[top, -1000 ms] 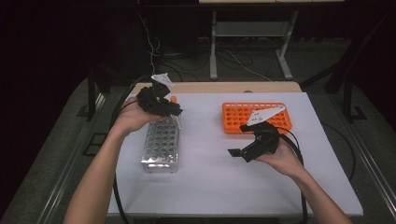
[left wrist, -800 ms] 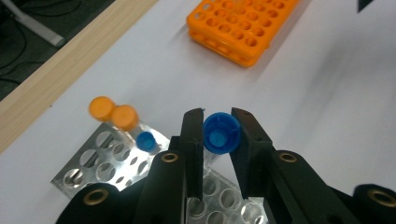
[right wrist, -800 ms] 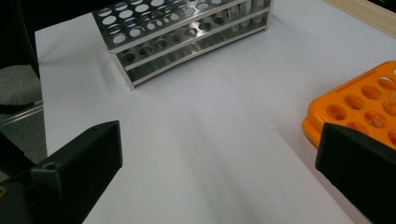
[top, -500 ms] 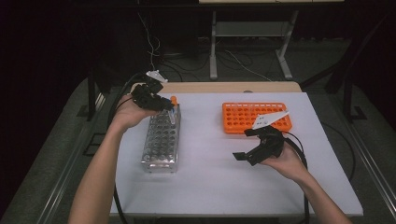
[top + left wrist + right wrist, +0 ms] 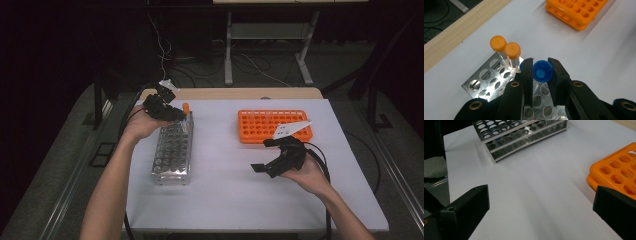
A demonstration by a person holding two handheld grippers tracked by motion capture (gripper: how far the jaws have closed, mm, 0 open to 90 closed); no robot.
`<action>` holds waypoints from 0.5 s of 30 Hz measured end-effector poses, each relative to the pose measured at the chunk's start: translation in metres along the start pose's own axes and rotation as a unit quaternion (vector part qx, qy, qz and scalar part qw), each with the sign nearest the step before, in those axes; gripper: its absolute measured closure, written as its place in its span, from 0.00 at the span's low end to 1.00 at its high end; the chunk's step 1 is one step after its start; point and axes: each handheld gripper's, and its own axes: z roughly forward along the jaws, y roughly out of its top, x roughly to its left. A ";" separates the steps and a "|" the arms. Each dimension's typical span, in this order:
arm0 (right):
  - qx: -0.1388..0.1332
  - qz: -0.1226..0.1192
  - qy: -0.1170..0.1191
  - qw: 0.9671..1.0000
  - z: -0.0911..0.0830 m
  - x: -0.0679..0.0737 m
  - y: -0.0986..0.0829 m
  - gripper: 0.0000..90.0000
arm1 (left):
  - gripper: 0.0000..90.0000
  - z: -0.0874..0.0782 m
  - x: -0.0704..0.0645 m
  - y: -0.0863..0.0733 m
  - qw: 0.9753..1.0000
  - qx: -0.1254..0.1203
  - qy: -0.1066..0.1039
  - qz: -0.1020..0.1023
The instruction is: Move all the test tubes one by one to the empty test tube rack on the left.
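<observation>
While I watch from the high view, my left gripper (image 5: 167, 106) sits over the far end of the metal rack (image 5: 173, 150), which stands toward the tabletop's (image 5: 225, 200) left edge; a second ago it was nearer me along the rack. My right gripper (image 5: 270, 156) hangs spread wide near the orange rack (image 5: 272, 125), lower toward the near edge than before.

In the left gripper view, the jaws are clamped on a blue-capped tube (image 5: 542, 71) above the rack's holes, just beside two orange-capped tubes (image 5: 505, 47) seated at its far corner.

In the right gripper view, my jaws gape, gripping nothing, above bare white surface between both racks.
</observation>
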 end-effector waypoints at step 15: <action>-0.004 0.020 -0.006 1.000 -0.003 -0.010 -0.011 0.00 | 0.67 0.016 0.002 -0.012 0.999 0.013 -0.022 -0.029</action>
